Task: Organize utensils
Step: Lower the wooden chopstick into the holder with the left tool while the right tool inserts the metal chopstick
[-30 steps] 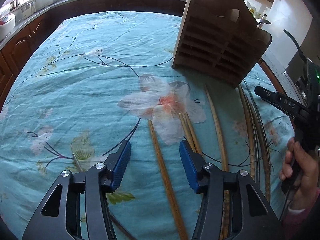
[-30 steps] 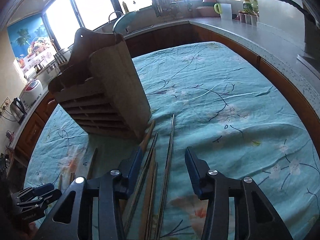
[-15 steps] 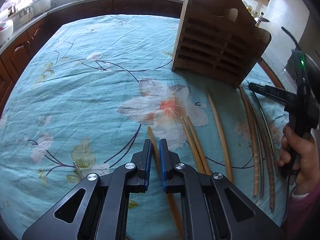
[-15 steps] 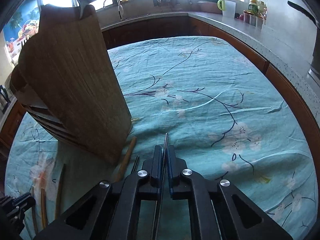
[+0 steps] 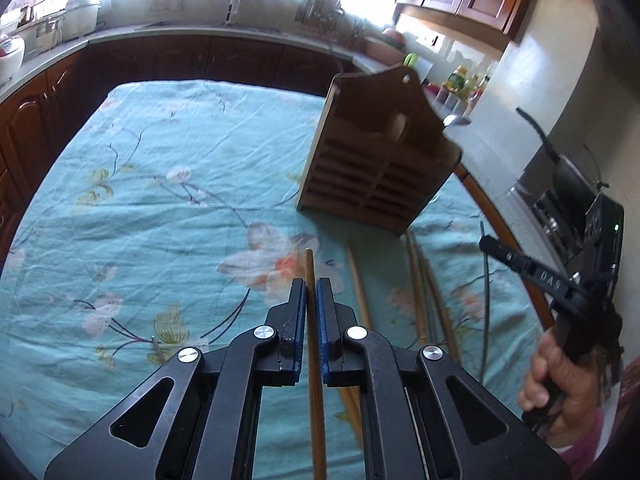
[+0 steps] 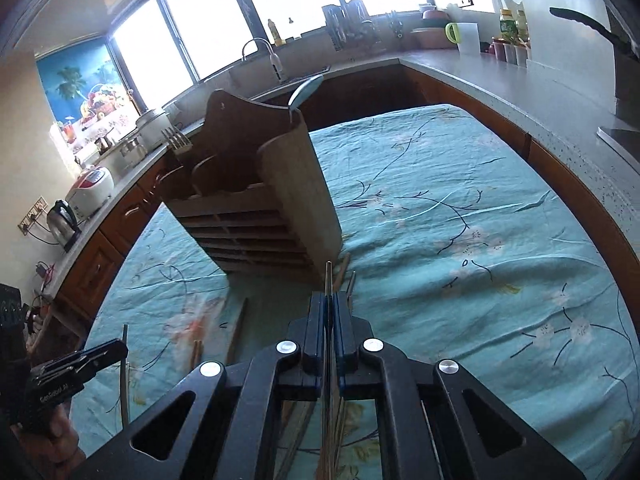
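Two claws now clamped, each lifting one stick. My left claw point(image 5: 311, 292) pinches a wooden chopstick point(image 5: 309, 268), tip clear of the table point(image 5: 160, 200). My right claw point(image 6: 329, 306) grips a thin metal chopstick point(image 6: 328, 276). A second ago both gaped over flat-lying sticks. Next, I'd guess: the wooden holder point(image 5: 372, 176); spare chopsticks point(image 5: 420, 300) lie beside it.

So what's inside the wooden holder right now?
A spoon and a fork stick up out of the wooden holder. Their lower ends, and anything else deeper inside, are covered by its walls.
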A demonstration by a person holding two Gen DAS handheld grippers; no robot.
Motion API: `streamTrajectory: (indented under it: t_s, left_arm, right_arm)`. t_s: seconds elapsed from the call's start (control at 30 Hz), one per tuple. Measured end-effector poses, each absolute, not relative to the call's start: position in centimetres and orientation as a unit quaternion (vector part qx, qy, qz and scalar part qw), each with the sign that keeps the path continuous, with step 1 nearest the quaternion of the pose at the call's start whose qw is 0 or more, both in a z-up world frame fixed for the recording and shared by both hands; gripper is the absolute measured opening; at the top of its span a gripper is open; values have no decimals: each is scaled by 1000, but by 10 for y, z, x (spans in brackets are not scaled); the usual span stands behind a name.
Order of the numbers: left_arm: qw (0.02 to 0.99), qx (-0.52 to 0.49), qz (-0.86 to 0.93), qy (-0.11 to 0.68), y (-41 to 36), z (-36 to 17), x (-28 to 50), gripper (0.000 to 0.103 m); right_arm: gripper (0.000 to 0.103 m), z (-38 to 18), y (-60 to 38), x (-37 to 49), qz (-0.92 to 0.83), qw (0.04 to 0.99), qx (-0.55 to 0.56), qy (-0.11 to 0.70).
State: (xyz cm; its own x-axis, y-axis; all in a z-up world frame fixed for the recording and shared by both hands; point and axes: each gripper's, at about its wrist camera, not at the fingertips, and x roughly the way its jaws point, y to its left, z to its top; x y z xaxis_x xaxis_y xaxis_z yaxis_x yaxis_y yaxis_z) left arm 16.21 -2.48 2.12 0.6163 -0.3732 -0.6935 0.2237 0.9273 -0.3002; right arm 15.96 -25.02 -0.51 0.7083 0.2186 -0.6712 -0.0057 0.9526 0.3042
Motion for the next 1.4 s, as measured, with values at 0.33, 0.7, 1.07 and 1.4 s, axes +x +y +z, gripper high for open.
streamTrajectory:
  t_s: [0.33,0.7,1.07,1.4]
  left_arm:
    - [912,-107,-187,348,-15,70,149,4]
    - [925,-107,-197,307,-12,102,146,4]
    - [934,-107,-195,280,-10,121,157,4]
    - [944,-102,-201,241,-15,152,174,4]
  right_arm:
    - [4,42,-242,126,86,930,148,325]
    - [4,84,-241,117,98,946,151,269]
    - [4,100,-241,125,97,953,148,245]
    - [4,123,-244,140,88,961,146,216]
